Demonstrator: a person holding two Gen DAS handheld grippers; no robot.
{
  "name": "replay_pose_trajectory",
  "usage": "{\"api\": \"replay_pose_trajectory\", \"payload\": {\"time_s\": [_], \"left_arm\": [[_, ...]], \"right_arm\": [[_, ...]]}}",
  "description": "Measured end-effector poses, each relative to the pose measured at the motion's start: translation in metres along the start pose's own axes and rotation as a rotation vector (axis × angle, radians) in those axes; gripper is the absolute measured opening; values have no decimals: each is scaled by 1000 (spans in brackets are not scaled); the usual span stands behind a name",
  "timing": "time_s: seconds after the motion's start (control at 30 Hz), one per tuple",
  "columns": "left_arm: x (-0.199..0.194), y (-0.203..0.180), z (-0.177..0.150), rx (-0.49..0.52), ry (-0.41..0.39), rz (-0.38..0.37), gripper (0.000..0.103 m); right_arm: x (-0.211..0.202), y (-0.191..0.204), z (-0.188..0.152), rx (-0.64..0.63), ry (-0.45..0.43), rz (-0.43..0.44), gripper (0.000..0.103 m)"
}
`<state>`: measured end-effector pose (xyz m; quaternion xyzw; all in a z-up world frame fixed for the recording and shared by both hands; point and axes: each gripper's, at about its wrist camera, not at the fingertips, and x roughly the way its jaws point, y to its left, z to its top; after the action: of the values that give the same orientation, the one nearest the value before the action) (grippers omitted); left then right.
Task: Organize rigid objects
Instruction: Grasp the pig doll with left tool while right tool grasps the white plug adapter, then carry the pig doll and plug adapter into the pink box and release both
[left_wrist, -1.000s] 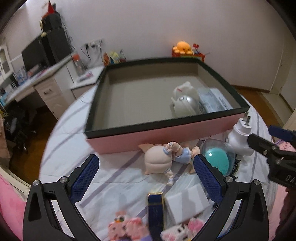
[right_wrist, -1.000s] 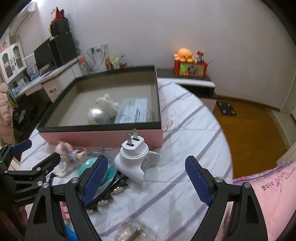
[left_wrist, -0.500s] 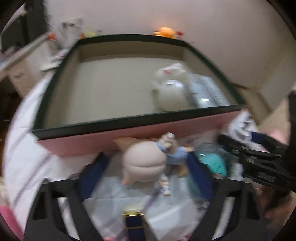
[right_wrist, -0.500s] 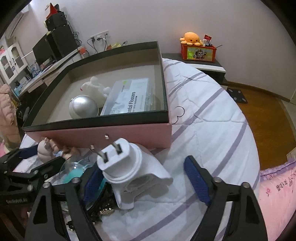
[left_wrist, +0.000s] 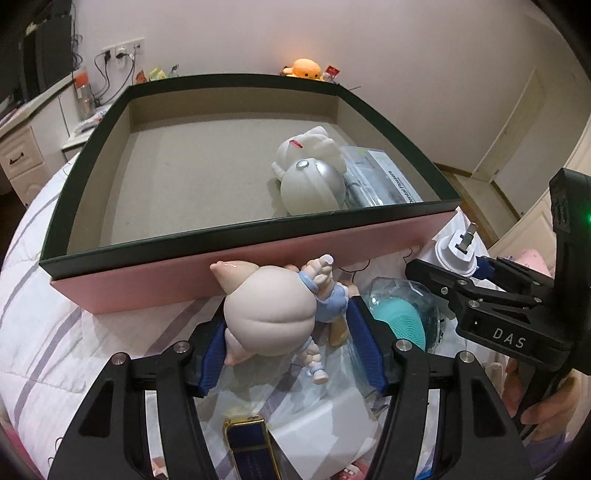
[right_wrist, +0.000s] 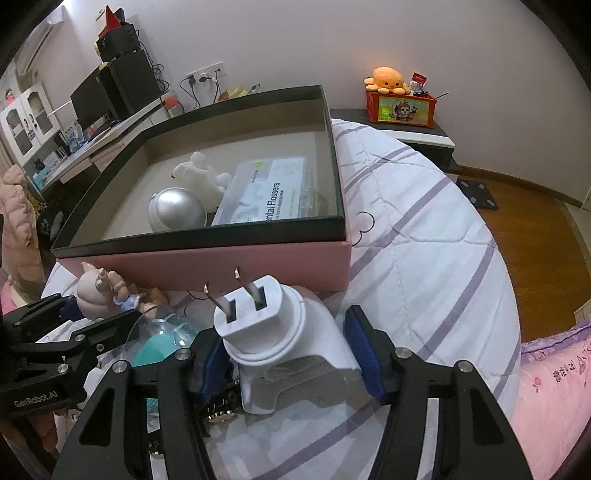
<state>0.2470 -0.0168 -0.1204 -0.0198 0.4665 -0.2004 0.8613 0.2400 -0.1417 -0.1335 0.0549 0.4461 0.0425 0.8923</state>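
Observation:
A pink box (left_wrist: 258, 269) with a dark green rim lies open on the bed; it holds a silver ball (left_wrist: 314, 188), a white figurine (left_wrist: 310, 147) and a dental flosser pack (left_wrist: 384, 177). My left gripper (left_wrist: 288, 350) has closed around a pale doll figure (left_wrist: 273, 314) lying just in front of the box. My right gripper (right_wrist: 291, 358) has closed around a white plug adapter (right_wrist: 280, 332), prongs pointing up toward the box (right_wrist: 221, 266). The doll also shows in the right wrist view (right_wrist: 99, 295).
A teal item in a clear case (left_wrist: 402, 317) lies between the two grippers. A white box (left_wrist: 321, 435) and a blue and gold item (left_wrist: 247, 446) lie near me. The bedspread (right_wrist: 424, 240) is white with purple stripes; the wooden floor (right_wrist: 535, 236) lies beyond its right edge.
Both grippers moved forward and their fingers narrowed: the left around the doll, the right around the plug adapter. The box looks closer.

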Motion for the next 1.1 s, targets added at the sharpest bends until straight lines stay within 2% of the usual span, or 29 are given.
{"api": "replay_pose_trajectory", "payload": {"time_s": [0.2,0.43,0.83,1.1], "left_arm": [[-7,-2,-4,-3,-9,13,62],[-30,-1,-6,-12,-60,45,62],[-107,11,-34,-46,-207,128,62],[-172,7,-55,-47,-341,212,62]], "right_arm": [[-14,-2,-1,5,-25,-8,59],[-39,3,-4,-3,-71,-20,57],[-105,24,-22,-35,-195,-17,56],[-170,41,-42,-75,-338,-16,56]]}}
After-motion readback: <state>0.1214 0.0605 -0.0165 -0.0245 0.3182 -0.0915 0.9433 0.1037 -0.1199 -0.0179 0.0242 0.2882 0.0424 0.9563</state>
